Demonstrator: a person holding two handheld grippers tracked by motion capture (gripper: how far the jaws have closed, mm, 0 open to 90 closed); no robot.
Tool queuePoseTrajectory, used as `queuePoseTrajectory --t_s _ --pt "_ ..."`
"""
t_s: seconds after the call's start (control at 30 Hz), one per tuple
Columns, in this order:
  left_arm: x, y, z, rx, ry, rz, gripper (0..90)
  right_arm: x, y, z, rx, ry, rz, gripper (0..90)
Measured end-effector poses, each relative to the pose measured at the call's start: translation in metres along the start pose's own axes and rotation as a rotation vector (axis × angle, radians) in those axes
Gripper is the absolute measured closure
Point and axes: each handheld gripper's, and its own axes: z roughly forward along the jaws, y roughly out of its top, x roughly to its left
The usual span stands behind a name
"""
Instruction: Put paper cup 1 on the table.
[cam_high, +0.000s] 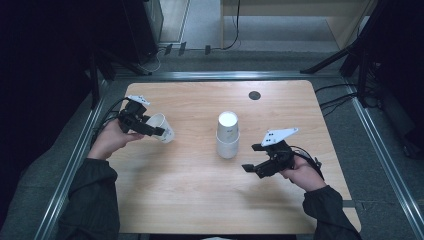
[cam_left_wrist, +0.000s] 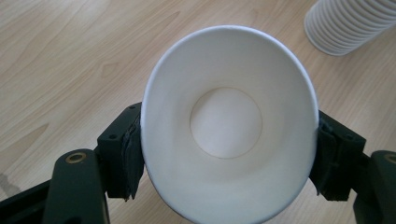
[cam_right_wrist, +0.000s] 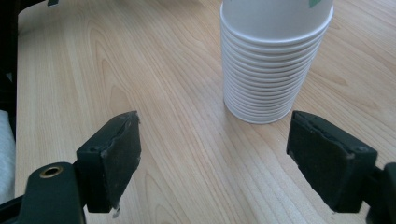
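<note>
Cup (cam_left_wrist: 229, 126) is being pinched by the left gripper (cam_high: 141, 125) near the left edge of the surface (cam_high: 200, 200), tipped on its side. It is getting squashed a bit, so squeeze softly. The pile of cups (cam_high: 228, 135) is standing upside down in the middle. The right gripper (cam_high: 256, 159) is waiting spread wide beside the pile.

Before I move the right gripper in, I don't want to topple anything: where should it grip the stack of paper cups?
Grip the stack of paper cups low, across the ribbed band of nested rims, coming in level from the right gripper's side. It stands upside down, wide rims on the table, so a low hold probably tips it least. The open fingers look wide enough.
</note>
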Motion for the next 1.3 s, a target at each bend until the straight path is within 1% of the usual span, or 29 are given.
queuePoseTrajectory --t_s 0.23,0.3,0.33,0.4,0.47,0.53,0.63,0.7,0.8,0.87,1.0,1.23,1.3 --pt "0.018 -0.008 0.004 0.036 0.062 -0.052 24.9 0.0 0.0 0.001 0.001 -0.001 -0.001 18.1" --pt "0.022 -0.01 0.004 0.045 0.071 -0.064 24.9 0.0 0.0 0.002 0.004 0.0 -0.002 18.1" --pt "0.023 -0.012 0.004 0.053 0.079 -0.07 24.9 0.001 0.0 0.003 0.007 0.001 -0.001 18.0" --pt "0.024 -0.014 0.005 0.073 0.119 -0.066 24.8 0.001 -0.001 0.003 0.01 0.002 -0.003 18.1" --pt "0.026 -0.016 0.005 0.085 0.134 -0.066 24.8 0.001 -0.001 0.004 0.012 0.003 -0.005 18.1" --pt "0.029 -0.018 0.005 0.086 0.144 -0.081 24.8 0.001 -0.001 0.004 0.013 0.004 -0.004 18.1" --pt "0.032 -0.02 0.007 0.107 0.192 -0.093 24.6 0.001 -0.001 0.005 0.018 0.004 -0.002 18.1" --pt "0.035 -0.022 0.008 0.117 0.211 -0.108 24.2 0.001 -0.001 0.006 0.02 0.007 -0.01 18.1" --pt "0.037 -0.024 0.009 0.128 0.222 -0.12 23.5 0.002 -0.001 0.007 0.024 0.005 -0.011 18.1" --pt "0.038 -0.024 0.009 0.121 0.222 -0.126 22.9 0.002 -0.001 0.007 0.026 0.005 -0.011 18.1" --pt "0.036 -0.023 0.011 0.125 0.238 -0.118 22.2 0.002 -0.001 0.008 0.03 0.009 -0.01 18.1" --pt "0.032 -0.021 0.015 0.12 0.226 -0.101 19.5 0.002 -0.001 0.008 0.031 0.009 -0.01 18.1" --pt "0.031 -0.021 0.016 0.117 0.219 -0.102 18.9 0.002 -0.001 0.008 0.028 0.01 -0.01 18.1"
